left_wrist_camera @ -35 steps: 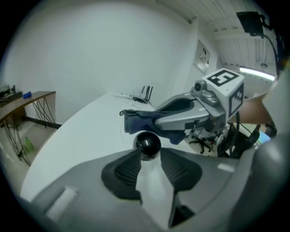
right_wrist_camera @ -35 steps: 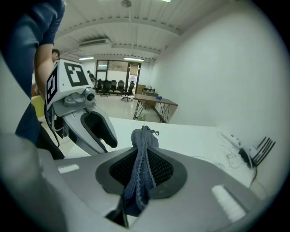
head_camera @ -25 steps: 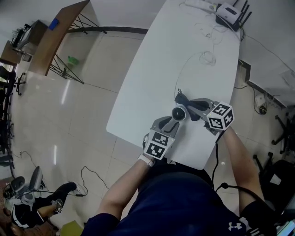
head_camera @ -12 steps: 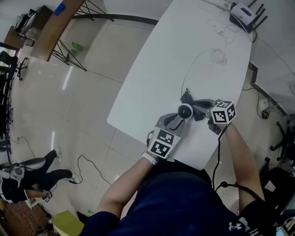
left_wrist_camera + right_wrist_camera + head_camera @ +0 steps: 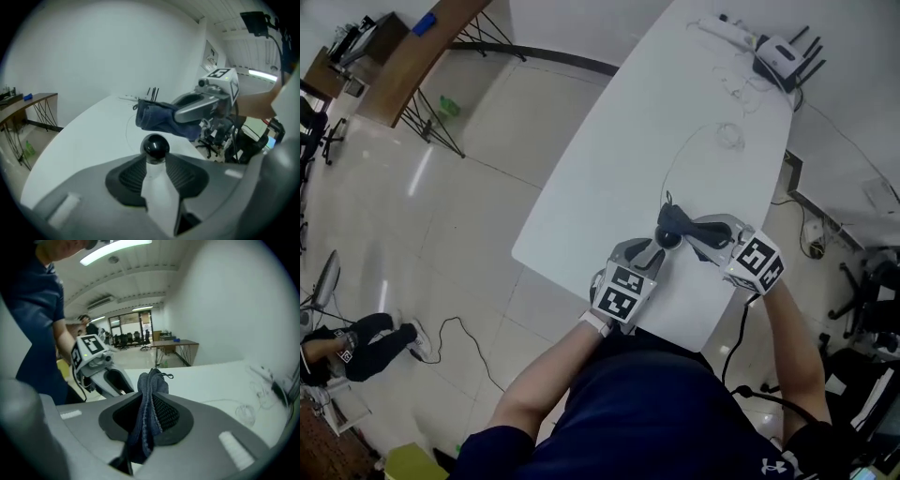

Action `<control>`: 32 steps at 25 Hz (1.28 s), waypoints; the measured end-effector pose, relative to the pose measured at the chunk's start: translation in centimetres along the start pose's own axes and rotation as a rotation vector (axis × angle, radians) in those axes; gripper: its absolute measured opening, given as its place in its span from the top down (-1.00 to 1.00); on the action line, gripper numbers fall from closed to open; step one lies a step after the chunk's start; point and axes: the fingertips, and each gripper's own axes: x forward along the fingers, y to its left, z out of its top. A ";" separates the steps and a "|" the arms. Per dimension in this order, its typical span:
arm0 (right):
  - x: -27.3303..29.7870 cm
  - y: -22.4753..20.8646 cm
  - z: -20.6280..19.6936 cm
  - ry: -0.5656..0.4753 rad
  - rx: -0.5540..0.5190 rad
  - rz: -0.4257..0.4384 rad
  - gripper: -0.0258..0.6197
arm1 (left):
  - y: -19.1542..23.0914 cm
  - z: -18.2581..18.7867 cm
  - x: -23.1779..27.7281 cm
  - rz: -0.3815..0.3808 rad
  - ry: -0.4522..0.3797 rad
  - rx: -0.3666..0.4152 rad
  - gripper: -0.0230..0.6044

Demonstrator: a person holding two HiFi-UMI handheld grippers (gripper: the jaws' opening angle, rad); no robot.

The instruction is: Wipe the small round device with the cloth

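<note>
Under Armour shirt logo (image 5: 773, 462); dark-blue cloth (image 5: 149, 399)

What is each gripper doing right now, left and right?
Left gripper: closed on the small round white device with a black ball top.
Right gripper: closed on the dark blue cloth.

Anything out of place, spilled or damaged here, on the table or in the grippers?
Nothing stands out. The left gripper holds the small round device, the right gripper pinches the bunched cloth, and the white table shows no spill, only a thin cable and a router.
</note>
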 end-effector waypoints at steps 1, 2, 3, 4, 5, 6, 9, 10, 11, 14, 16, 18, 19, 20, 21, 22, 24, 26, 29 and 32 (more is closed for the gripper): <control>0.0 1.4 0.9 0.019 -0.070 0.024 0.71 | -0.1 0.0 -0.1 -0.004 -0.003 0.003 0.52; 0.2 2.5 1.6 0.043 -0.132 0.050 0.71 | -0.2 0.1 -0.1 -0.008 -0.005 0.007 0.52; 0.4 3.4 1.8 0.075 -0.192 0.072 0.71 | -0.3 0.2 -0.1 -0.013 -0.007 0.010 0.52; 0.7 4.0 1.8 0.115 -0.251 0.091 0.71 | -0.5 0.3 0.0 -0.018 -0.008 0.012 0.52; 1.0 4.2 1.6 0.160 -0.307 0.105 0.71 | -0.7 0.4 0.1 -0.025 -0.007 0.013 0.52; 1.2 4.3 1.2 0.202 -0.351 0.118 0.71 | -0.9 0.5 0.2 -0.032 -0.005 0.013 0.52; 1.9 3.9 0.5 0.260 -0.384 0.149 0.71 | -1.2 0.4 0.4 -0.044 0.006 0.008 0.52; 2.0 3.6 0.6 0.256 -0.367 0.157 0.71 | -1.2 0.3 0.4 -0.043 0.008 0.004 0.52; 2.2 3.1 0.7 0.244 -0.341 0.164 0.71 | -1.2 0.3 0.3 -0.041 0.008 -0.001 0.52; 3.0 1.4 0.8 0.203 -0.198 0.204 0.71 | -1.0 0.4 0.0 -0.036 0.007 -0.005 0.52; 3.5 0.0 0.5 0.190 -0.089 0.258 0.71 | -1.1 0.4 0.0 -0.036 0.010 -0.003 0.52; 3.9 -1.2 0.3 0.180 0.016 0.325 0.71 | -1.1 0.3 0.1 -0.032 0.018 -0.002 0.53; 4.1 -1.8 0.3 0.172 0.062 0.352 0.71 | -1.1 0.2 0.2 -0.029 0.022 -0.004 0.53; 4.3 -2.5 0.3 0.165 0.099 0.368 0.71 | -1.0 0.1 0.3 -0.026 0.027 -0.009 0.53; 4.5 -3.2 0.3 0.157 0.127 0.376 0.72 | -0.9 0.0 0.3 -0.021 0.029 -0.015 0.53; 4.8 -3.9 0.2 0.150 0.150 0.380 0.71 | -0.8 -0.1 0.3 -0.016 0.030 -0.022 0.53; 5.4 -5.0 -0.1 0.141 0.194 0.395 0.71 | -0.6 -0.2 0.3 -0.003 0.029 -0.040 0.53; 6.1 -5.5 -1.1 0.148 0.235 0.417 0.72 | -0.5 -0.2 0.2 0.010 0.026 -0.056 0.53; 7.5 -5.4 -3.5 0.198 0.250 0.441 0.71 | -0.4 -0.2 0.2 0.023 0.023 -0.073 0.53; 8.5 -4.6 -5.6 0.237 0.250 0.455 0.72 | -0.4 -0.4 0.2 0.028 0.017 -0.082 0.53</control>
